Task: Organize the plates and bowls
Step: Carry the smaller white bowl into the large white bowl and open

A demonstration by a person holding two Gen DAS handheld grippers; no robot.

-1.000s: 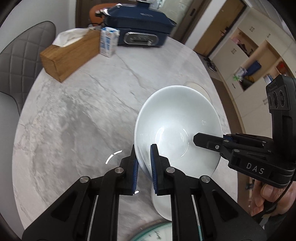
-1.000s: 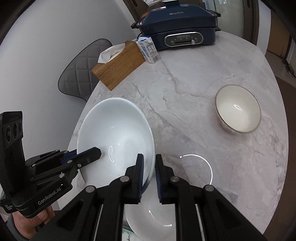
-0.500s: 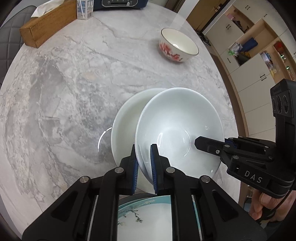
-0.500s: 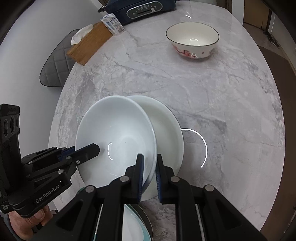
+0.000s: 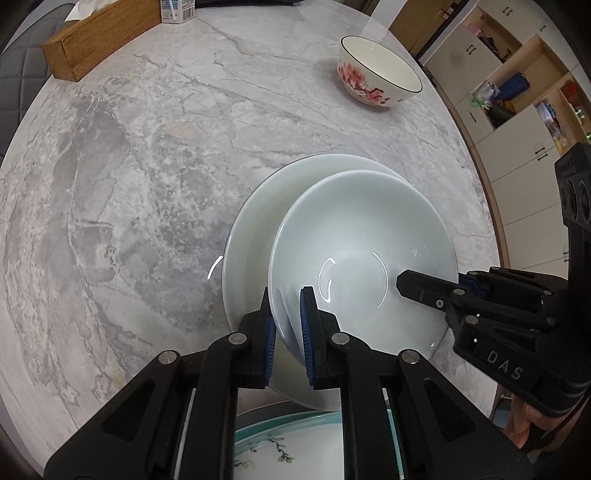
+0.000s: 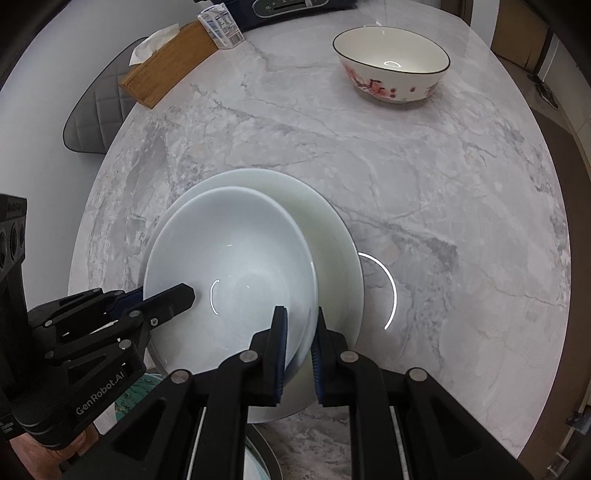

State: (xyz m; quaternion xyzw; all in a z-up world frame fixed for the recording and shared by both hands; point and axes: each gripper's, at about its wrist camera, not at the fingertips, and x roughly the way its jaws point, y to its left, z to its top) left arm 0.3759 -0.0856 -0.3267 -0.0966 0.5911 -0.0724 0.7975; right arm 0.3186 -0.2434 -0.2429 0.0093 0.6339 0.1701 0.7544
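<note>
— Any lettering you can read here?
— Two marks. "DAS" in pale capitals on the black body of the right tool [image 5: 424, 286], seen from the left wrist view.
— And the other?
— "GenRobot.AI" on the body of the left tool [image 6: 173, 295], from the right wrist view.
— What about the small carton [image 6: 220, 25] on the worktop [image 6: 424, 177]?
— It carries fine print, too small to read.

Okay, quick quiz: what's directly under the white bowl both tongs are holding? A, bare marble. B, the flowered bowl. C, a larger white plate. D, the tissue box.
C: the white bowl, pinched at opposite rims by the left tongs and right tongs, sits over a larger white plate.
</note>
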